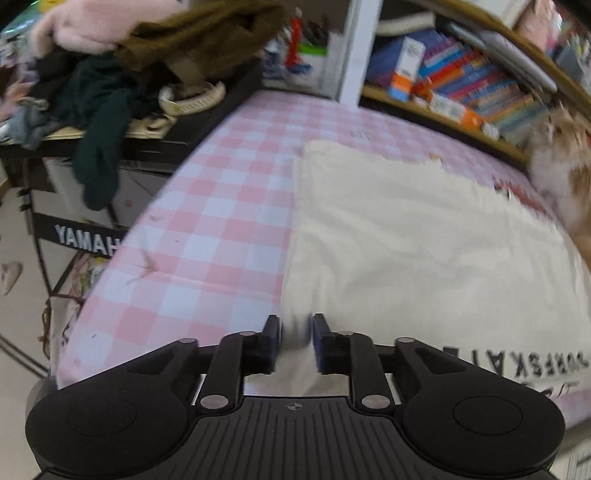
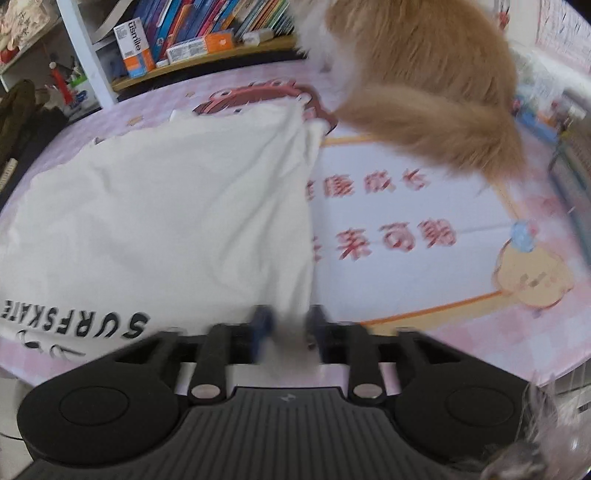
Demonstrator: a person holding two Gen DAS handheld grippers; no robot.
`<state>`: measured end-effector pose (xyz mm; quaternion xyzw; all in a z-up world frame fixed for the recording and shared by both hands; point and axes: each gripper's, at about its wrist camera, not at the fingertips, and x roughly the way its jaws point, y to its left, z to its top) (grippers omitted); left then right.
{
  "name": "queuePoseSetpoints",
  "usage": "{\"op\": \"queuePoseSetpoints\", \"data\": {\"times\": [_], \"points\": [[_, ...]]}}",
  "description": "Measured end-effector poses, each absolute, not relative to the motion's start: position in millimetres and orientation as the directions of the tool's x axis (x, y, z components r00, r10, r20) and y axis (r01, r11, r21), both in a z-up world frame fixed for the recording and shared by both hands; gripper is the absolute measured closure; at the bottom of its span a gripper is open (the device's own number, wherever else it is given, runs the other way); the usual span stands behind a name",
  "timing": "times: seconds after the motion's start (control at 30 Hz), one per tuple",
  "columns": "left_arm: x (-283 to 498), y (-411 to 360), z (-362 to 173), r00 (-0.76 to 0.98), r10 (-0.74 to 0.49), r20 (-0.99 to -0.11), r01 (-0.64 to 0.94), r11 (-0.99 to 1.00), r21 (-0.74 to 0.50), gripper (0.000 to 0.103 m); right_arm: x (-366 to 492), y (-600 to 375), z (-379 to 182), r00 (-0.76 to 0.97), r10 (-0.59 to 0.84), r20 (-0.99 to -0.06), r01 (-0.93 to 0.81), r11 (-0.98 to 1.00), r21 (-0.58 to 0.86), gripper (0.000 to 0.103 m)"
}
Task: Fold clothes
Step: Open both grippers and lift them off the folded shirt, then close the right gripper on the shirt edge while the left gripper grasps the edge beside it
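In the left wrist view, the left tool (image 1: 294, 341) pinched the near left corner of the cream shirt (image 1: 406, 236) between its blue pads, cloth bunched in the narrow gap. The shirt lay on the table (image 1: 207, 221), which wore a pink checked cloth. The shirt's long axis ran from the tool away toward the bookshelf (image 1: 480, 85), its left edge a straight line going up the frame. Black lettering (image 1: 517, 363) sat at the near hem, reading upside down. A pile of clothes (image 1: 122, 62) was heaped on a keyboard (image 1: 85, 240) left of the table. A ginger cat (image 1: 565, 173) stood at the shirt's far right side, blurred.

In the right wrist view, the right tool (image 2: 287, 332) gripped the shirt's (image 2: 166, 221) near right corner, a fold of cloth held between its fingers; motion blur softened the tips. The shirt stretched away and leftward, its right edge rising toward a rumpled far corner. The lettering (image 2: 81, 325) ran along the near hem to the left. The cat (image 2: 424, 85) stood just beyond that far corner, its tail hanging over the printed mat (image 2: 406, 240) right of the shirt. Books (image 2: 207, 26) lined the shelf behind.
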<state>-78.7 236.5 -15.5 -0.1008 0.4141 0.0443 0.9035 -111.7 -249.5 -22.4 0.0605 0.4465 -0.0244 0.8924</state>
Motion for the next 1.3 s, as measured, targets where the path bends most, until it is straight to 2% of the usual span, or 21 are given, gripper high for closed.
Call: {"op": "queuePoseSetpoints", "data": {"times": [0.07,0.17,0.27,0.4,0.43,0.57,0.77,0.87,0.97,1.17,1.3], "points": [[-88,231,-11,0.659,0.036,-0.751,-0.222,0.964,-0.149,0.047,-113,-249,-15,0.636,0.013,-0.771,0.063,0.996,0.069,0.043],[-102,223,-5,0.653,0.09,-0.752,-0.316,0.935,-0.163,0.032,-112,-245,-8,0.669,0.035,-0.742,0.003,0.999,0.049,0.029],[-108,218,-4,0.623,0.096,-0.777,-0.387,0.901,-0.199,0.029,-112,-240,-4,0.687,0.061,-0.724,-0.06,0.998,0.027,0.02],[-120,213,-3,0.605,0.103,-0.789,-0.437,0.872,-0.222,0.027,-112,-226,-6,0.68,0.132,-0.721,-0.158,0.987,0.032,0.019],[-125,212,-2,0.613,0.101,-0.783,-0.44,0.867,-0.233,0.023,-111,-220,-8,0.669,0.15,-0.728,-0.186,0.982,0.032,0.019],[-135,217,-6,0.632,0.066,-0.772,-0.467,0.827,-0.312,0.02,-111,-186,-6,0.641,0.228,-0.733,-0.327,0.945,0.008,0.02],[-138,254,-20,0.663,-0.07,-0.746,-0.512,0.685,-0.519,0.021,-113,-113,5,0.599,0.358,-0.716,-0.52,0.854,-0.009,0.024],[-134,279,-29,0.696,-0.172,-0.697,-0.491,0.594,-0.637,0.021,-113,-60,7,0.552,0.42,-0.72,-0.604,0.797,0.002,0.034],[-125,303,-37,0.703,-0.247,-0.667,-0.477,0.532,-0.7,0.021,-112,1,7,0.515,0.451,-0.729,-0.671,0.741,-0.015,0.039],[-104,340,-43,0.674,-0.345,-0.653,-0.436,0.527,-0.729,0.021,-113,117,0,0.479,0.468,-0.742,-0.763,0.641,-0.088,0.043],[-95,353,-47,0.658,-0.41,-0.632,-0.402,0.519,-0.755,0.021,-103,173,-15,0.474,0.427,-0.77,-0.763,0.635,-0.117,0.055]]}}
